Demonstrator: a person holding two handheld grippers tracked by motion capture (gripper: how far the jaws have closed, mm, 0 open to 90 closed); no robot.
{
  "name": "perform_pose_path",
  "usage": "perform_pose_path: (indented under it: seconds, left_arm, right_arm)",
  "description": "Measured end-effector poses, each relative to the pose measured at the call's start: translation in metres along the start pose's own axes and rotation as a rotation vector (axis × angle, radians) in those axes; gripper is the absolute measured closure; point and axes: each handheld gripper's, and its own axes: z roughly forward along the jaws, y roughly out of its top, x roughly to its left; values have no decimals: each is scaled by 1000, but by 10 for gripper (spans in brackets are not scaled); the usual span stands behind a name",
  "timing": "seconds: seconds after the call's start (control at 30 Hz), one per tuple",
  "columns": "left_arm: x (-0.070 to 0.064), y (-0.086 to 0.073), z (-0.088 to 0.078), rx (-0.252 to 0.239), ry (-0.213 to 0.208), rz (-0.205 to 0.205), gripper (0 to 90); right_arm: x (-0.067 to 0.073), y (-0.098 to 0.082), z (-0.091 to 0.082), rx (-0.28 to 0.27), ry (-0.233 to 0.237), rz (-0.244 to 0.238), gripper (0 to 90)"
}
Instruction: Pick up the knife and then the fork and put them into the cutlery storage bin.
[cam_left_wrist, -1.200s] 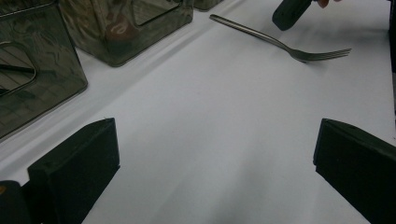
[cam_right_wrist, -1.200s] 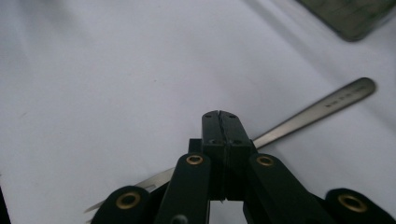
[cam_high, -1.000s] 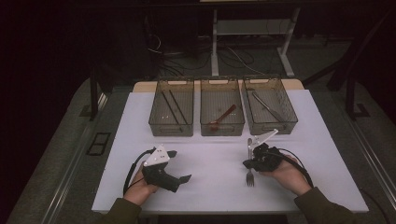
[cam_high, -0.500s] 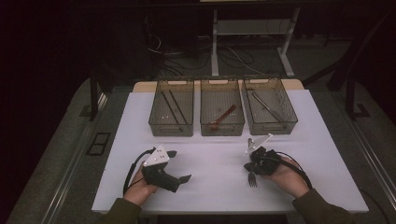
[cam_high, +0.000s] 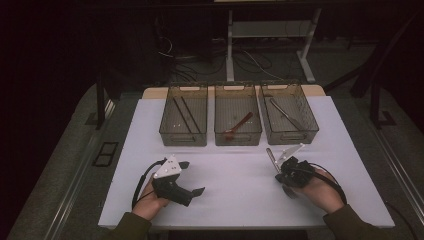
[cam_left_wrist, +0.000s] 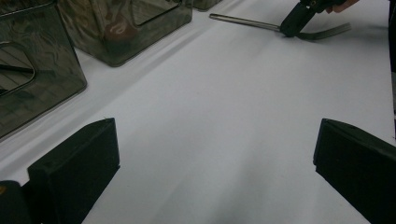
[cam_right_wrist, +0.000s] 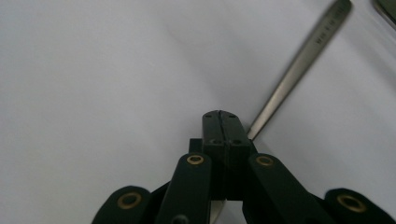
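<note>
As black jaws pinch, slim steel fork (cam_right_wrist: 299, 60)

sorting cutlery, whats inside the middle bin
A red spoon lies slanted in the middle bin. Its tinted walls and the dim light could hide anything small on the bottom.

The high view is dimly lit: the white table (cam_high: 235, 175) is picked out by light from above, while the surroundings are lost in near blackness and detail is softened by grain. In the left gripper view, soft shadows are cast and the near jaws are blurred. In the right gripper view, the fork handle (cam_right_wrist: 299, 60) is smeared out of focus.
</note>
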Motion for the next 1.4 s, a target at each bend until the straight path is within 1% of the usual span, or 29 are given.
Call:
perform_pose_path:
  seconds: [0.2, 0.27, 0.3, 0.47, 0.53, 0.63, 0.7, 0.83, 0.9, 0.93, 1.0, 1.13, 1.23, 1.4]
  left_arm:
    - [0, 0, 0, 0, 0, 2, 0]
    - [0, 0, 0, -1, 0, 1, 0]
    - [0, 0, 0, -2, 1, 1, 0]
    - [0, 0, 0, -3, 2, 2, 0]
    - [0, 0, 0, -1, 1, 3, 0]
    - [0, 0, 1, -2, 2, 4, 0]
    - [0, 0, 1, -2, 2, 4, 0]
    - [0, 0, 1, -1, 4, 5, 0]
    - [0, 0, 1, 2, 3, 7, 0]
    - [0, 0, 1, 3, 3, 8, 0]
    - [0, -1, 1, 2, 3, 7, 0]
    - [0, -1, 1, 3, 2, 8, 0]
    - [0, -1, 1, 6, 2, 9, 0]
    - [0, 0, 1, 11, 0, 13, 0]
  right_arm:
    - [-18, -11, -5, 10, -45, 42, 891]
    - [-23, -14, -6, 11, -51, 57, 891]
    - [-25, -14, -6, 8, -43, 68, 891]
    - [-29, -14, -7, 10, -20, 75, 890]
    - [-31, -14, -10, -2, -5, 84, 889]
    - [-34, -10, -19, -14, 1, 97, 840]
    - [-37, -6, -23, -8, 5, 108, 809]
    - [-44, 2, -22, 34, -8, 127, 755]
    - [-47, 6, -18, 62, 4, 145, 736]
    - [-48, 7, -15, 79, 14, 142, 731]
    - [-49, 10, -9, 115, 25, 144, 730]
    - [-50, 14, -2, 179, 12, 138, 733]
    - [-50, 17, 1, 209, 16, 128, 754]
    - [-49, 22, 3, 245, -4, 113, 788]
